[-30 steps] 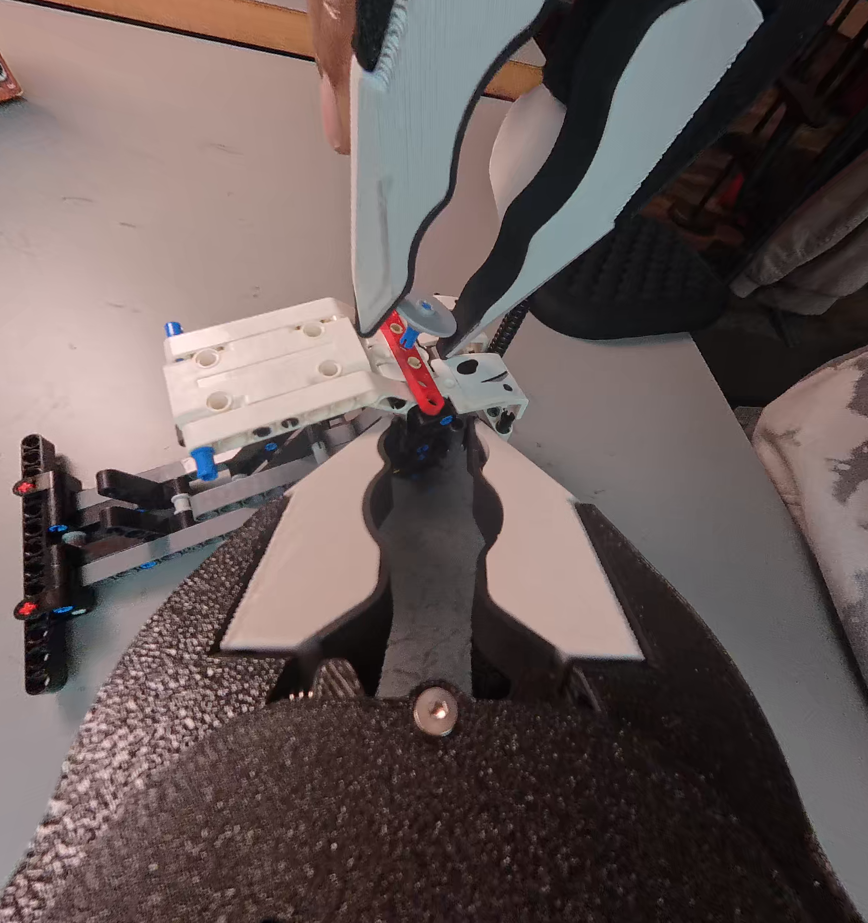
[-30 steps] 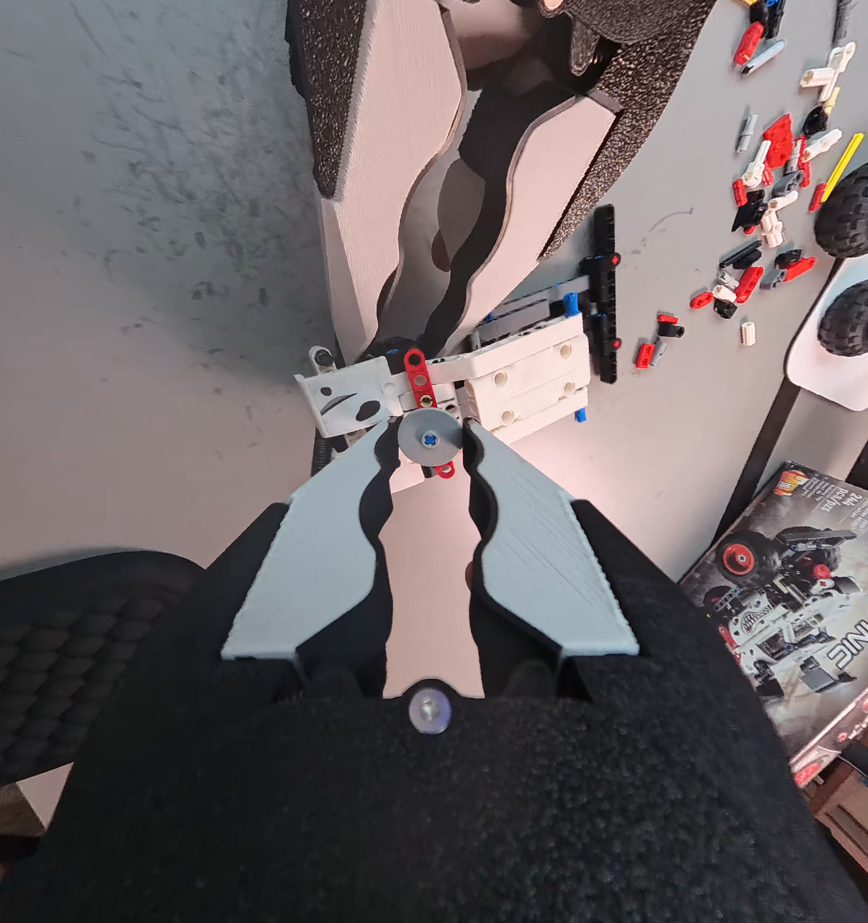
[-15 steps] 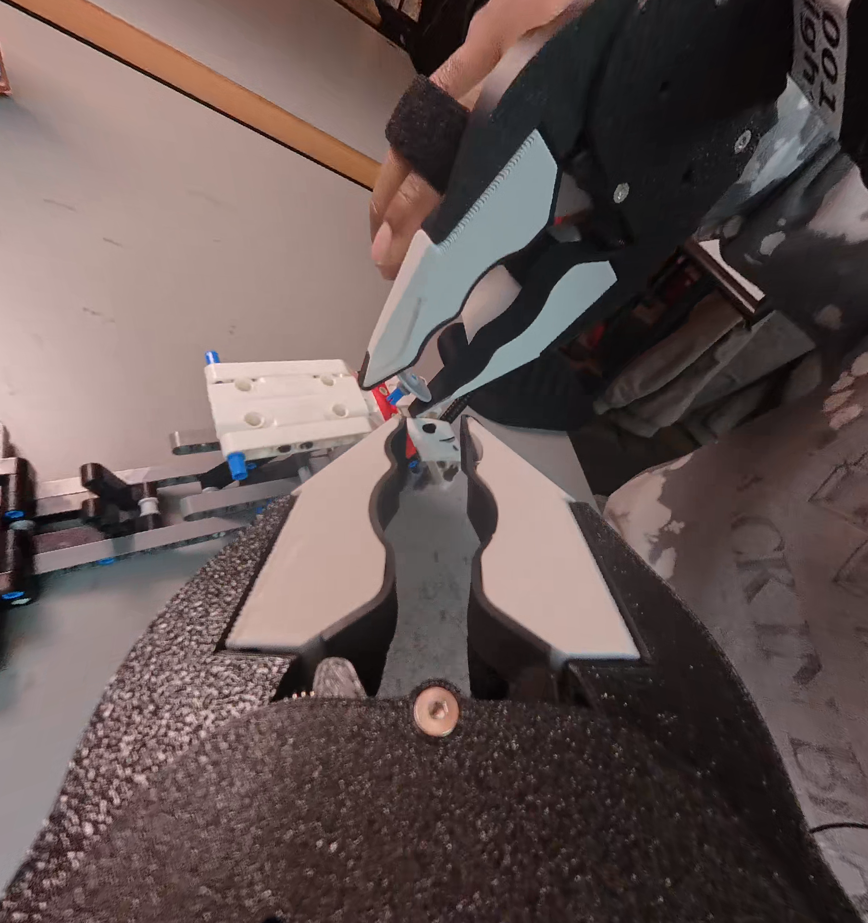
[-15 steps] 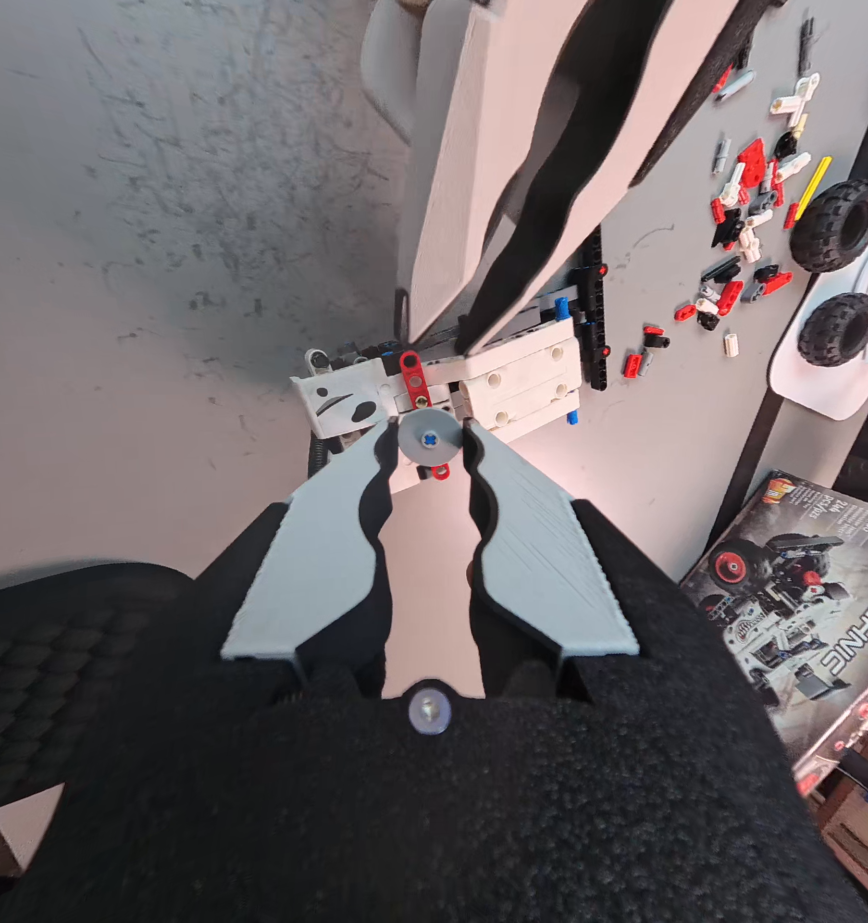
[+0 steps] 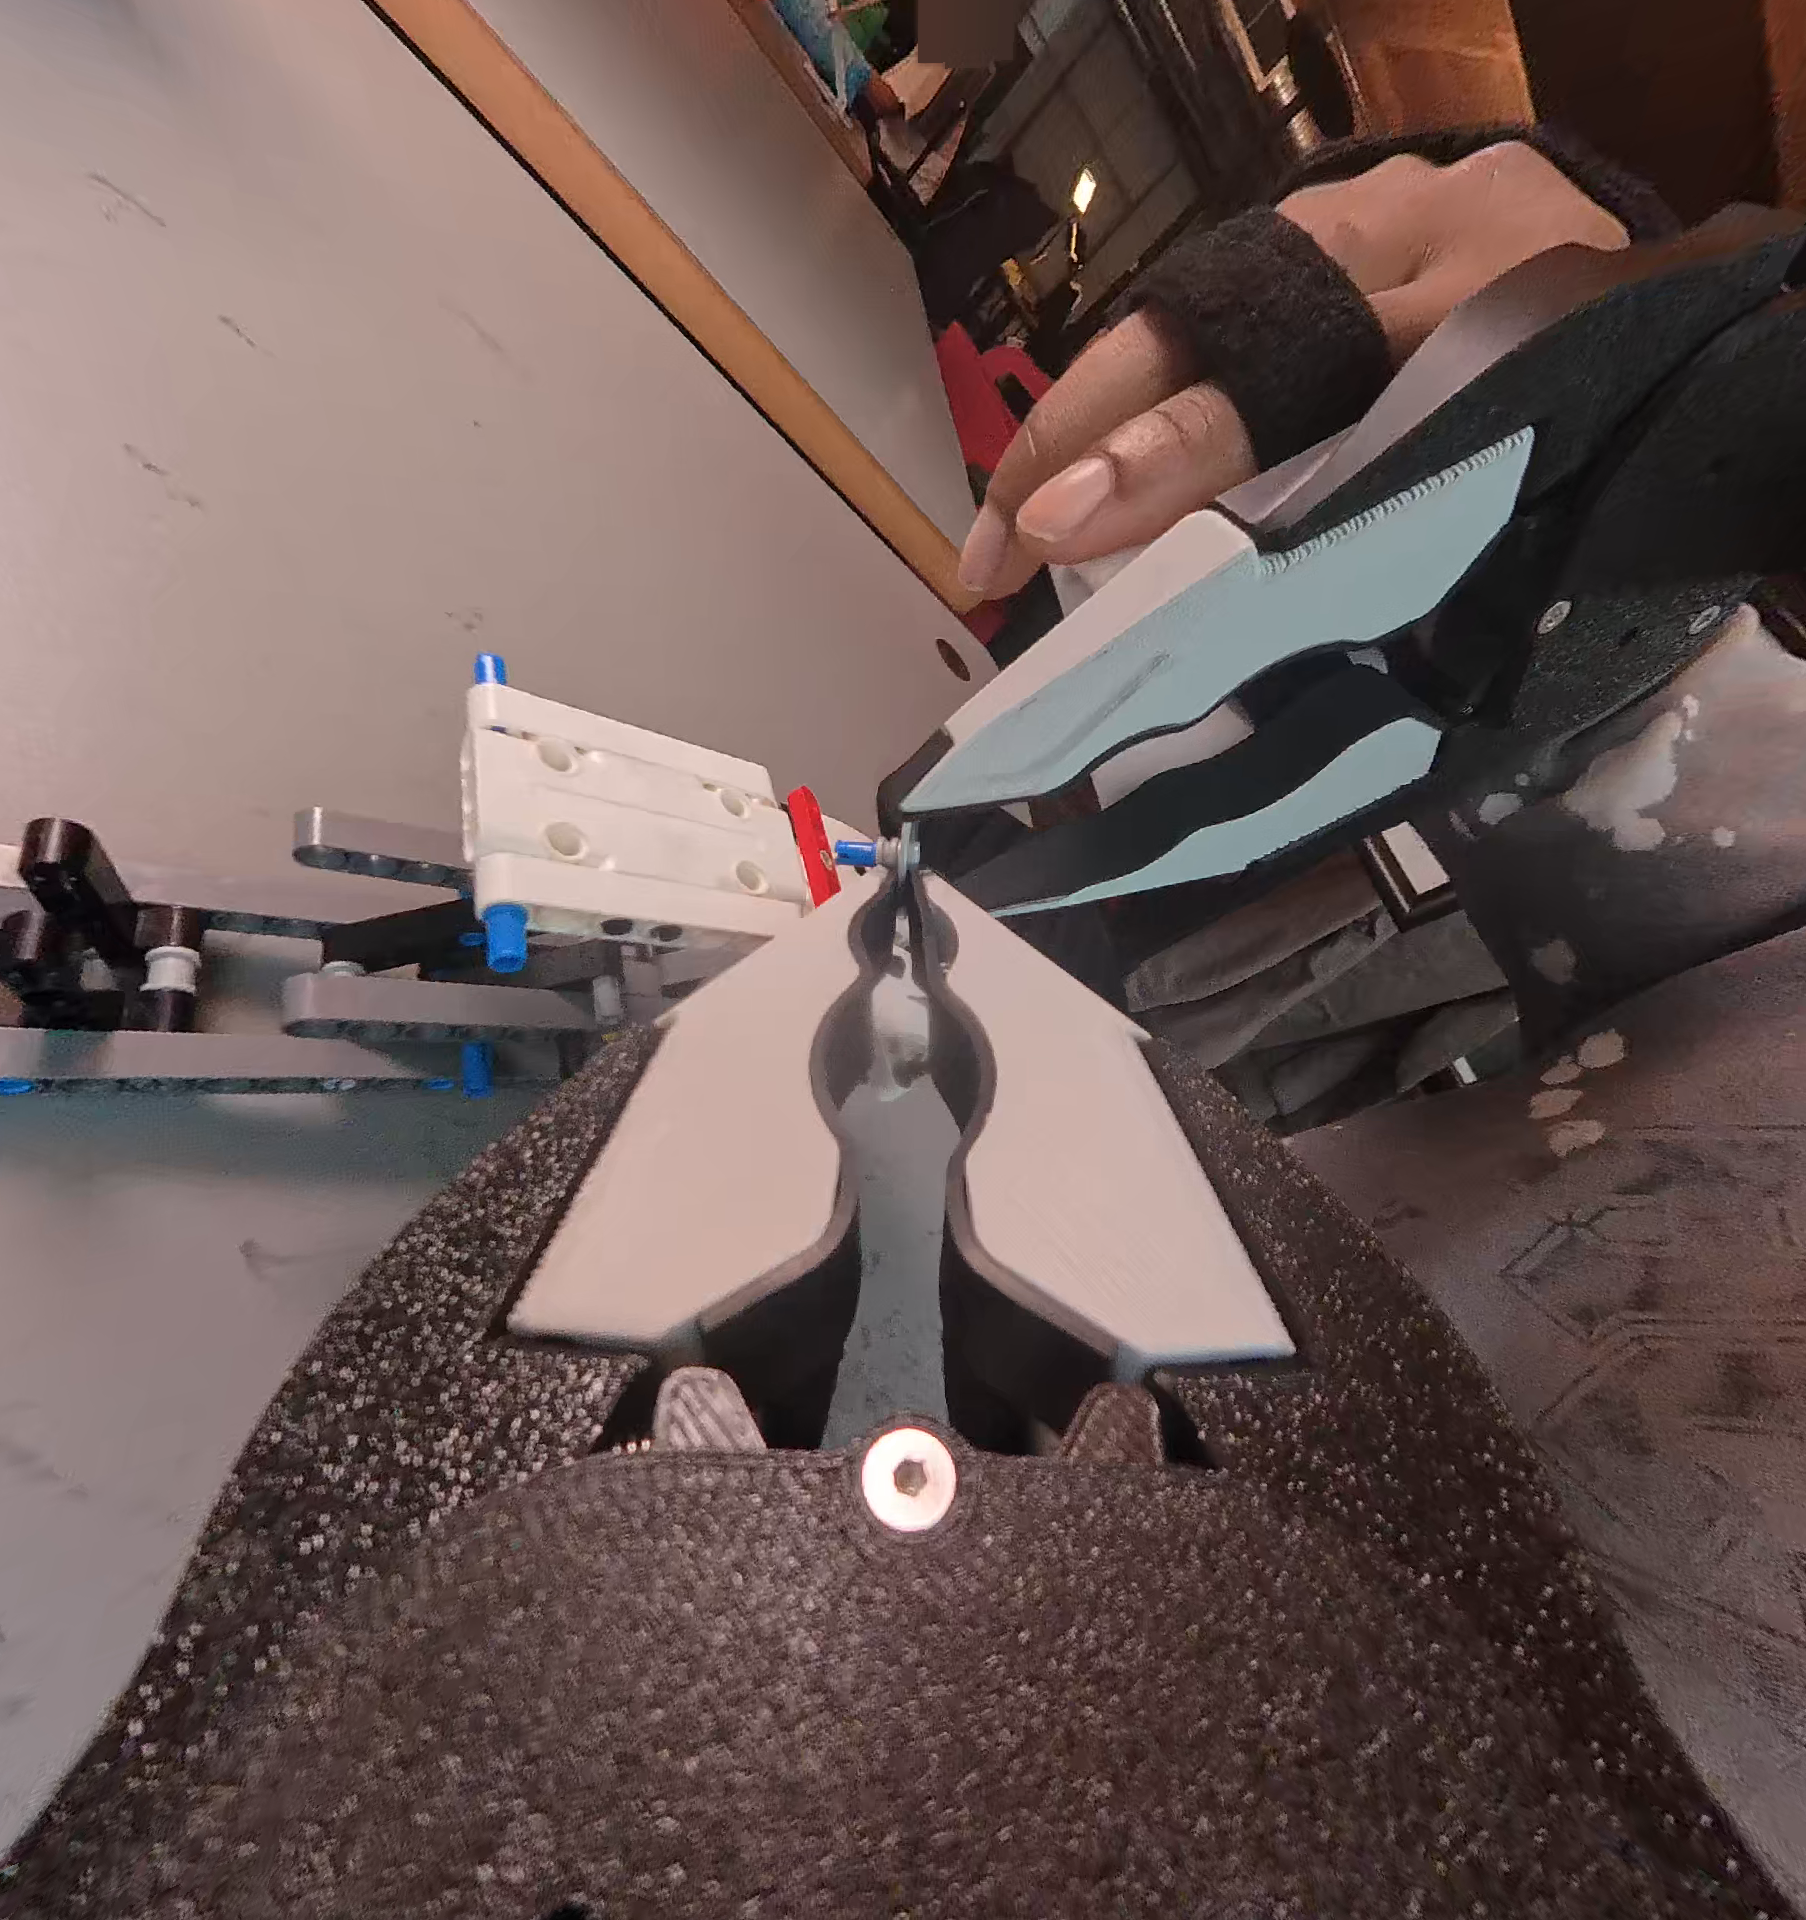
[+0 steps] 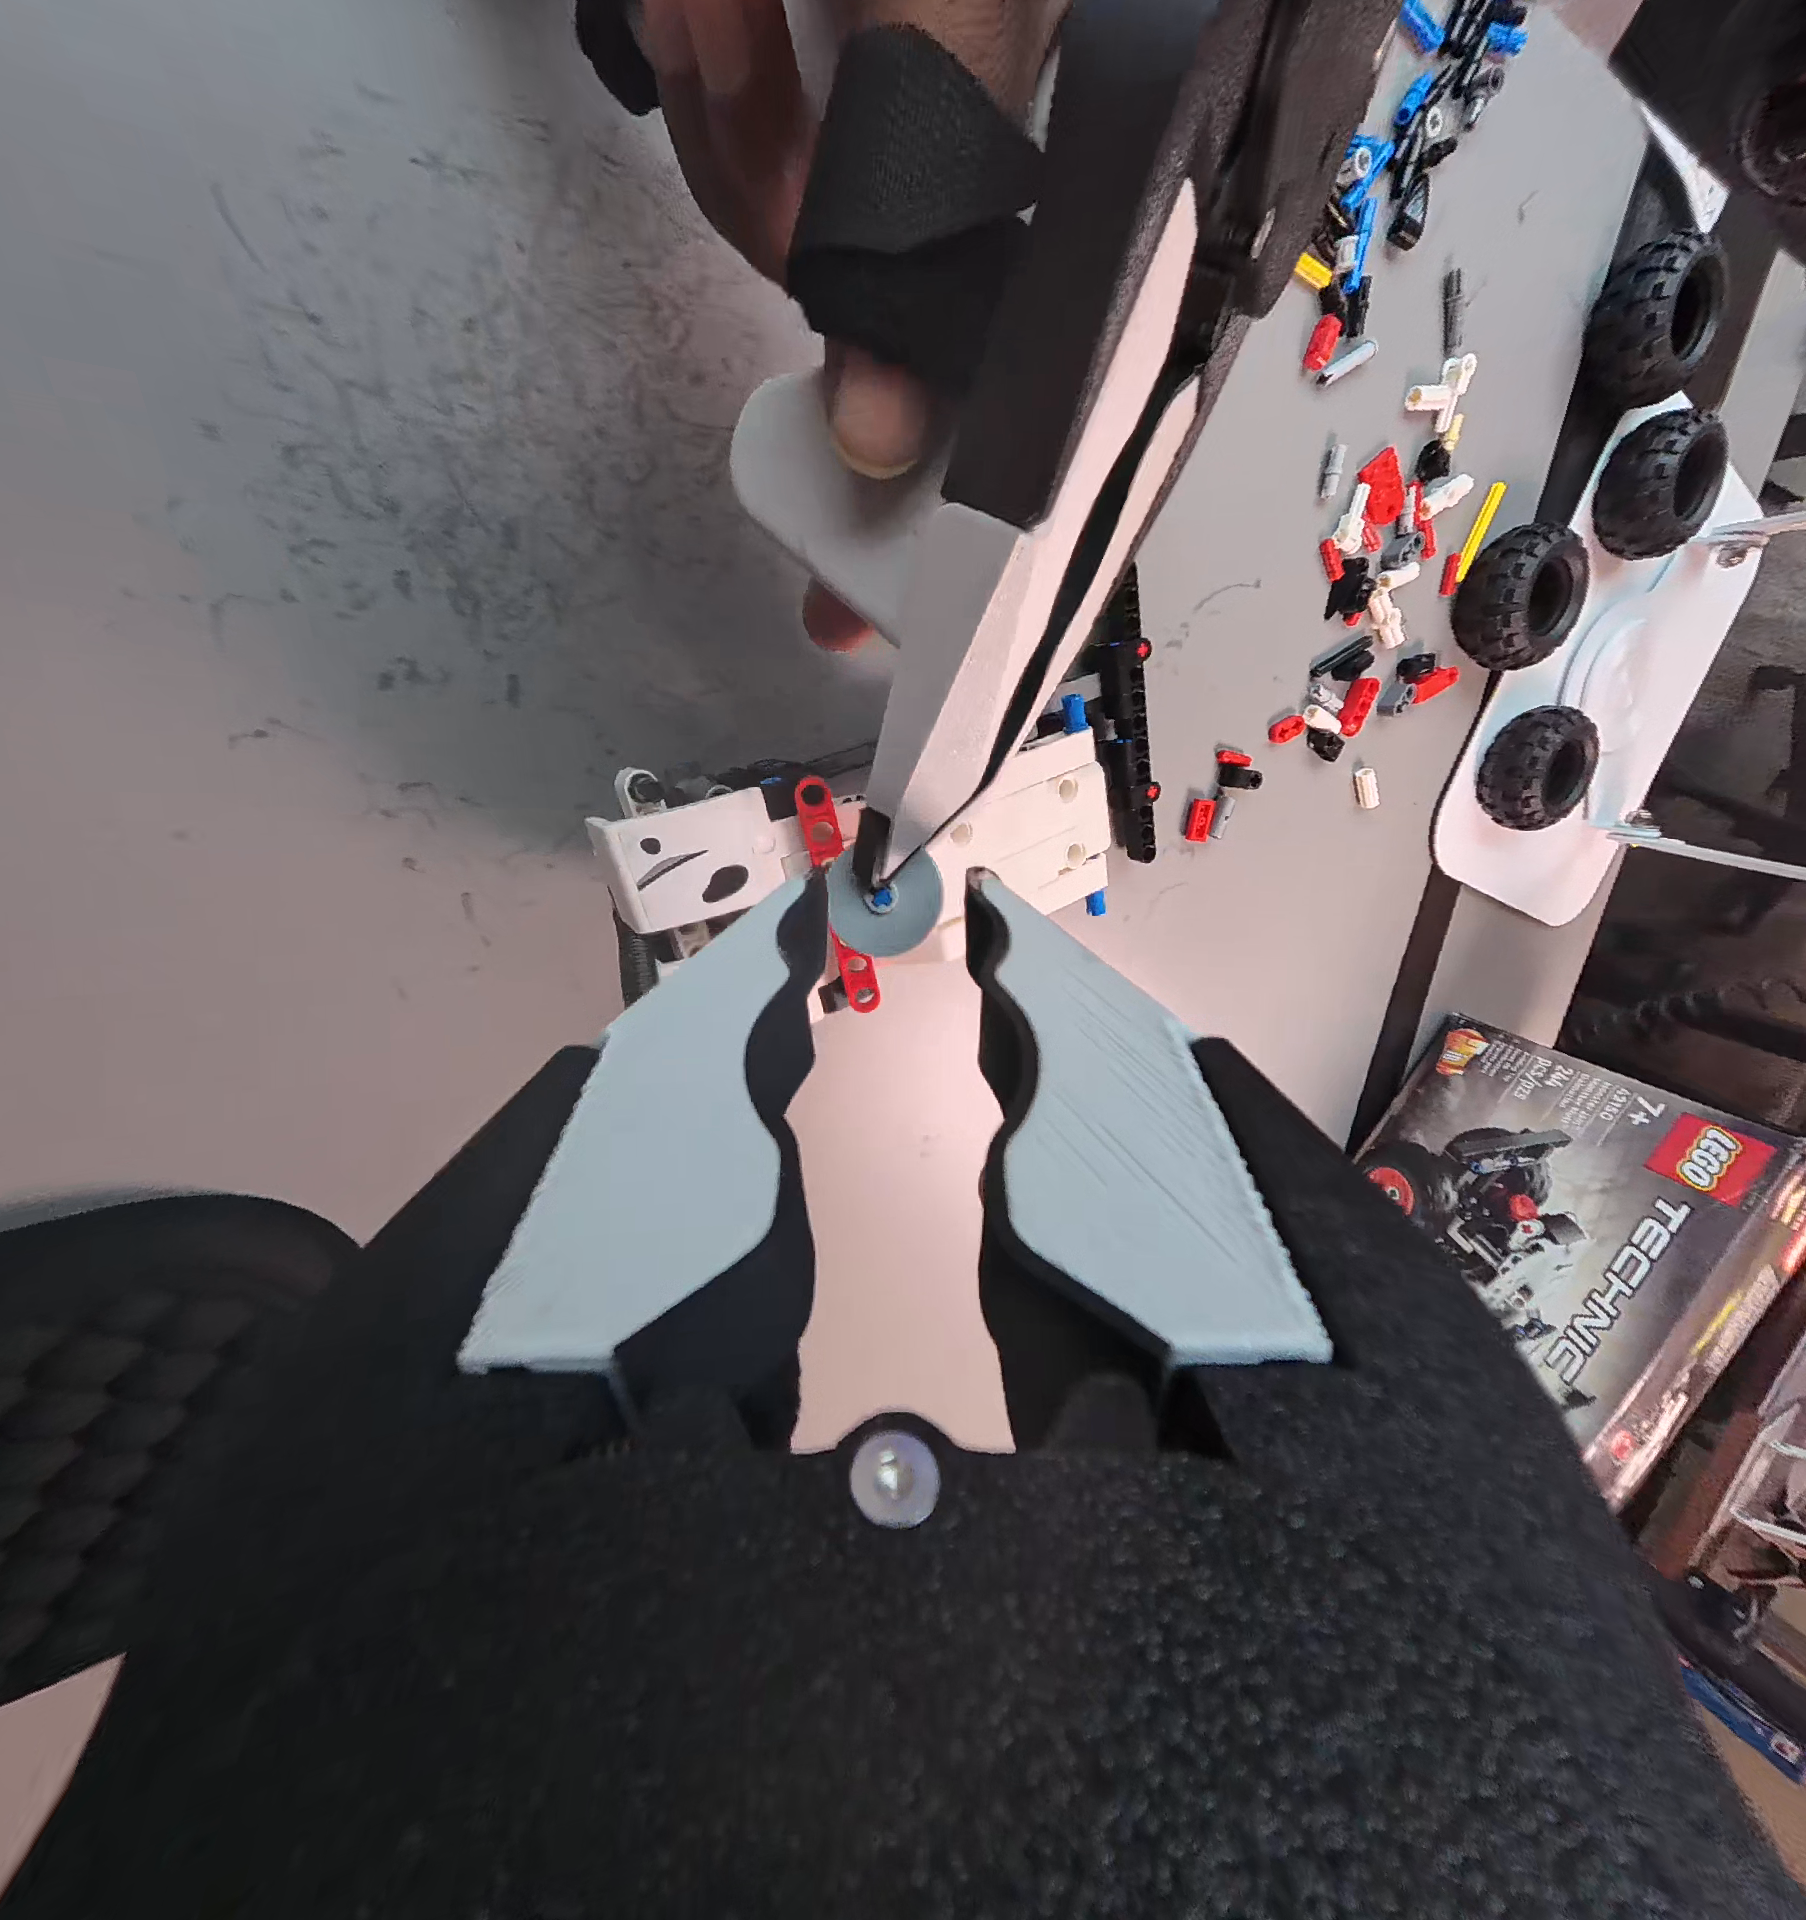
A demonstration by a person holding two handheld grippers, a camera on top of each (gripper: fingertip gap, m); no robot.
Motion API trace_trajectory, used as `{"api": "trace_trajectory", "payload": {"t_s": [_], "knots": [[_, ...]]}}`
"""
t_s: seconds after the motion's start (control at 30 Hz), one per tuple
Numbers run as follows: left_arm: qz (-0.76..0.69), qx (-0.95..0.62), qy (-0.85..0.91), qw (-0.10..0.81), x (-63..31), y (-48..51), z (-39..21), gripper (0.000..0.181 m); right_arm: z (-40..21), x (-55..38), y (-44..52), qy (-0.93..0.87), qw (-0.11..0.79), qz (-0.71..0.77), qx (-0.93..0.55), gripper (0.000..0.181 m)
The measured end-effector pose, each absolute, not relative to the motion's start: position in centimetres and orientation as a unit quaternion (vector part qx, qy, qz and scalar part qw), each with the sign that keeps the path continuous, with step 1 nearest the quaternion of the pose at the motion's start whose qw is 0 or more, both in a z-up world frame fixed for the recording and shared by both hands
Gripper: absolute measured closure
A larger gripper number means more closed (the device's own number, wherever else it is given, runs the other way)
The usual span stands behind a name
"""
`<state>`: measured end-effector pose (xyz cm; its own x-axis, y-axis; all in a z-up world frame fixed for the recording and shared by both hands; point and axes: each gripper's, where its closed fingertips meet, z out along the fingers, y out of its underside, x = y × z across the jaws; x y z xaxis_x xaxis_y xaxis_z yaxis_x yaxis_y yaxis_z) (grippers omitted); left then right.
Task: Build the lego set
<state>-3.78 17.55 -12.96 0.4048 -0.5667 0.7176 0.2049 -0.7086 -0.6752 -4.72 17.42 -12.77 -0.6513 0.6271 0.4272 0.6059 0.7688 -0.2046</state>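
The half-built lego model lies on the grey worktop. A grey disc on a blue pin is pinched at its edge by the nearly closed left hand-held gripper. The right hand-held gripper is spread open around the disc, gripping nothing.

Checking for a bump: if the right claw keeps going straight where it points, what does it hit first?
Most likely the grey disc on the lego model, lying just ahead between the right claw's open tips; depth is hard to judge.
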Motion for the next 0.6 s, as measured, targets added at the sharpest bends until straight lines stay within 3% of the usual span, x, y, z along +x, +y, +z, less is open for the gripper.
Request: {"api": "trace_trajectory", "payload": {"t_s": [0.6], "knots": [[-0.586,-0.743,0.05,0.319,-3.69,17.71,-12.85,0.181,-13.62,-4.58,18.23,-0.92,0.28,-0.088,-0.26,0.157]]}}
